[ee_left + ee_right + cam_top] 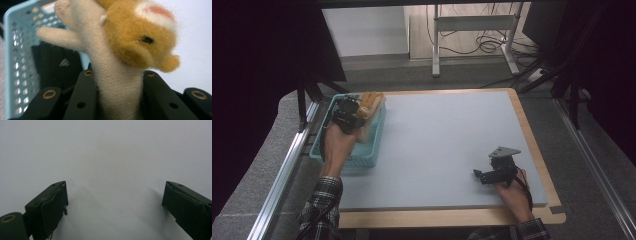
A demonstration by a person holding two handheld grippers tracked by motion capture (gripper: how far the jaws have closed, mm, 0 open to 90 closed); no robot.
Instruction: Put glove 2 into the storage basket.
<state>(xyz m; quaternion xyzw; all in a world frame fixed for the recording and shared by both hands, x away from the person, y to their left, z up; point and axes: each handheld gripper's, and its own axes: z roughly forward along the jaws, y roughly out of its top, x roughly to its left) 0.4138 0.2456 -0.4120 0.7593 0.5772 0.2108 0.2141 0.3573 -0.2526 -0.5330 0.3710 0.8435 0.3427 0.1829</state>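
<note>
The plush toy [117, 57] is a small soft animal. Its body is pale cream with short fuzzy fabric, and its head is orange-brown with a black stitched eye, a white patch with pink on top and a small round orange-brown ear. One thin cream arm points out to the side in the left gripper view. The left gripper [117, 100] holds this toy: its two black fingers [82, 100] are closed on the long cream part of the body, one on each side, and the head stands above them. In the high view the plush toy [370, 102] is raised over the far right corner of the basket [367, 152], at the left edge of the table [447, 140], in the left gripper [354, 111].

The basket is light blue plastic with many small holes in its walls. Its inside looks dark in the left gripper view, and I cannot tell what lies in it.

The right gripper [484, 176] rests low over the near right part of the grey table, well apart from the toy. Its fingers [53, 205] stand wide open with only the bare table surface between them.
</note>
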